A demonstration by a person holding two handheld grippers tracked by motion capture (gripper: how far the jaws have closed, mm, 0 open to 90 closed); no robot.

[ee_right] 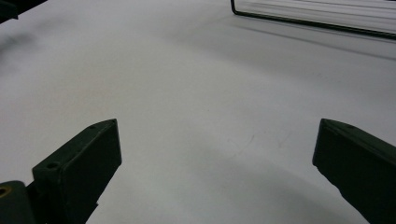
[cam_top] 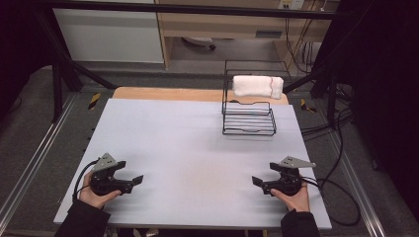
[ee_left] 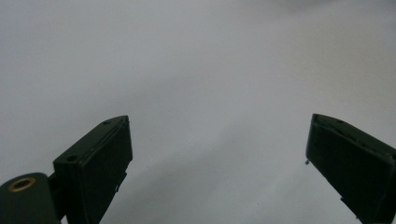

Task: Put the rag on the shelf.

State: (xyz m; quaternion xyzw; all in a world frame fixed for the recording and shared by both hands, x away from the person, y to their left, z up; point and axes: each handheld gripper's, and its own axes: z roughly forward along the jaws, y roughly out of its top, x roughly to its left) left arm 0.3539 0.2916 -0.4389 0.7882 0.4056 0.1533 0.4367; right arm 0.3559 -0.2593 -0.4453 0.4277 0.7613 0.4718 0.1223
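Resting low at the near corners of the table, the left gripper and right gripper gape empty, well apart from the rolled towel atop the wire rack.

A person's two hands, sleeves entering from below, each hold a black tool low and level, the left tool and right tool pointing inward, jaws spread wide apart.
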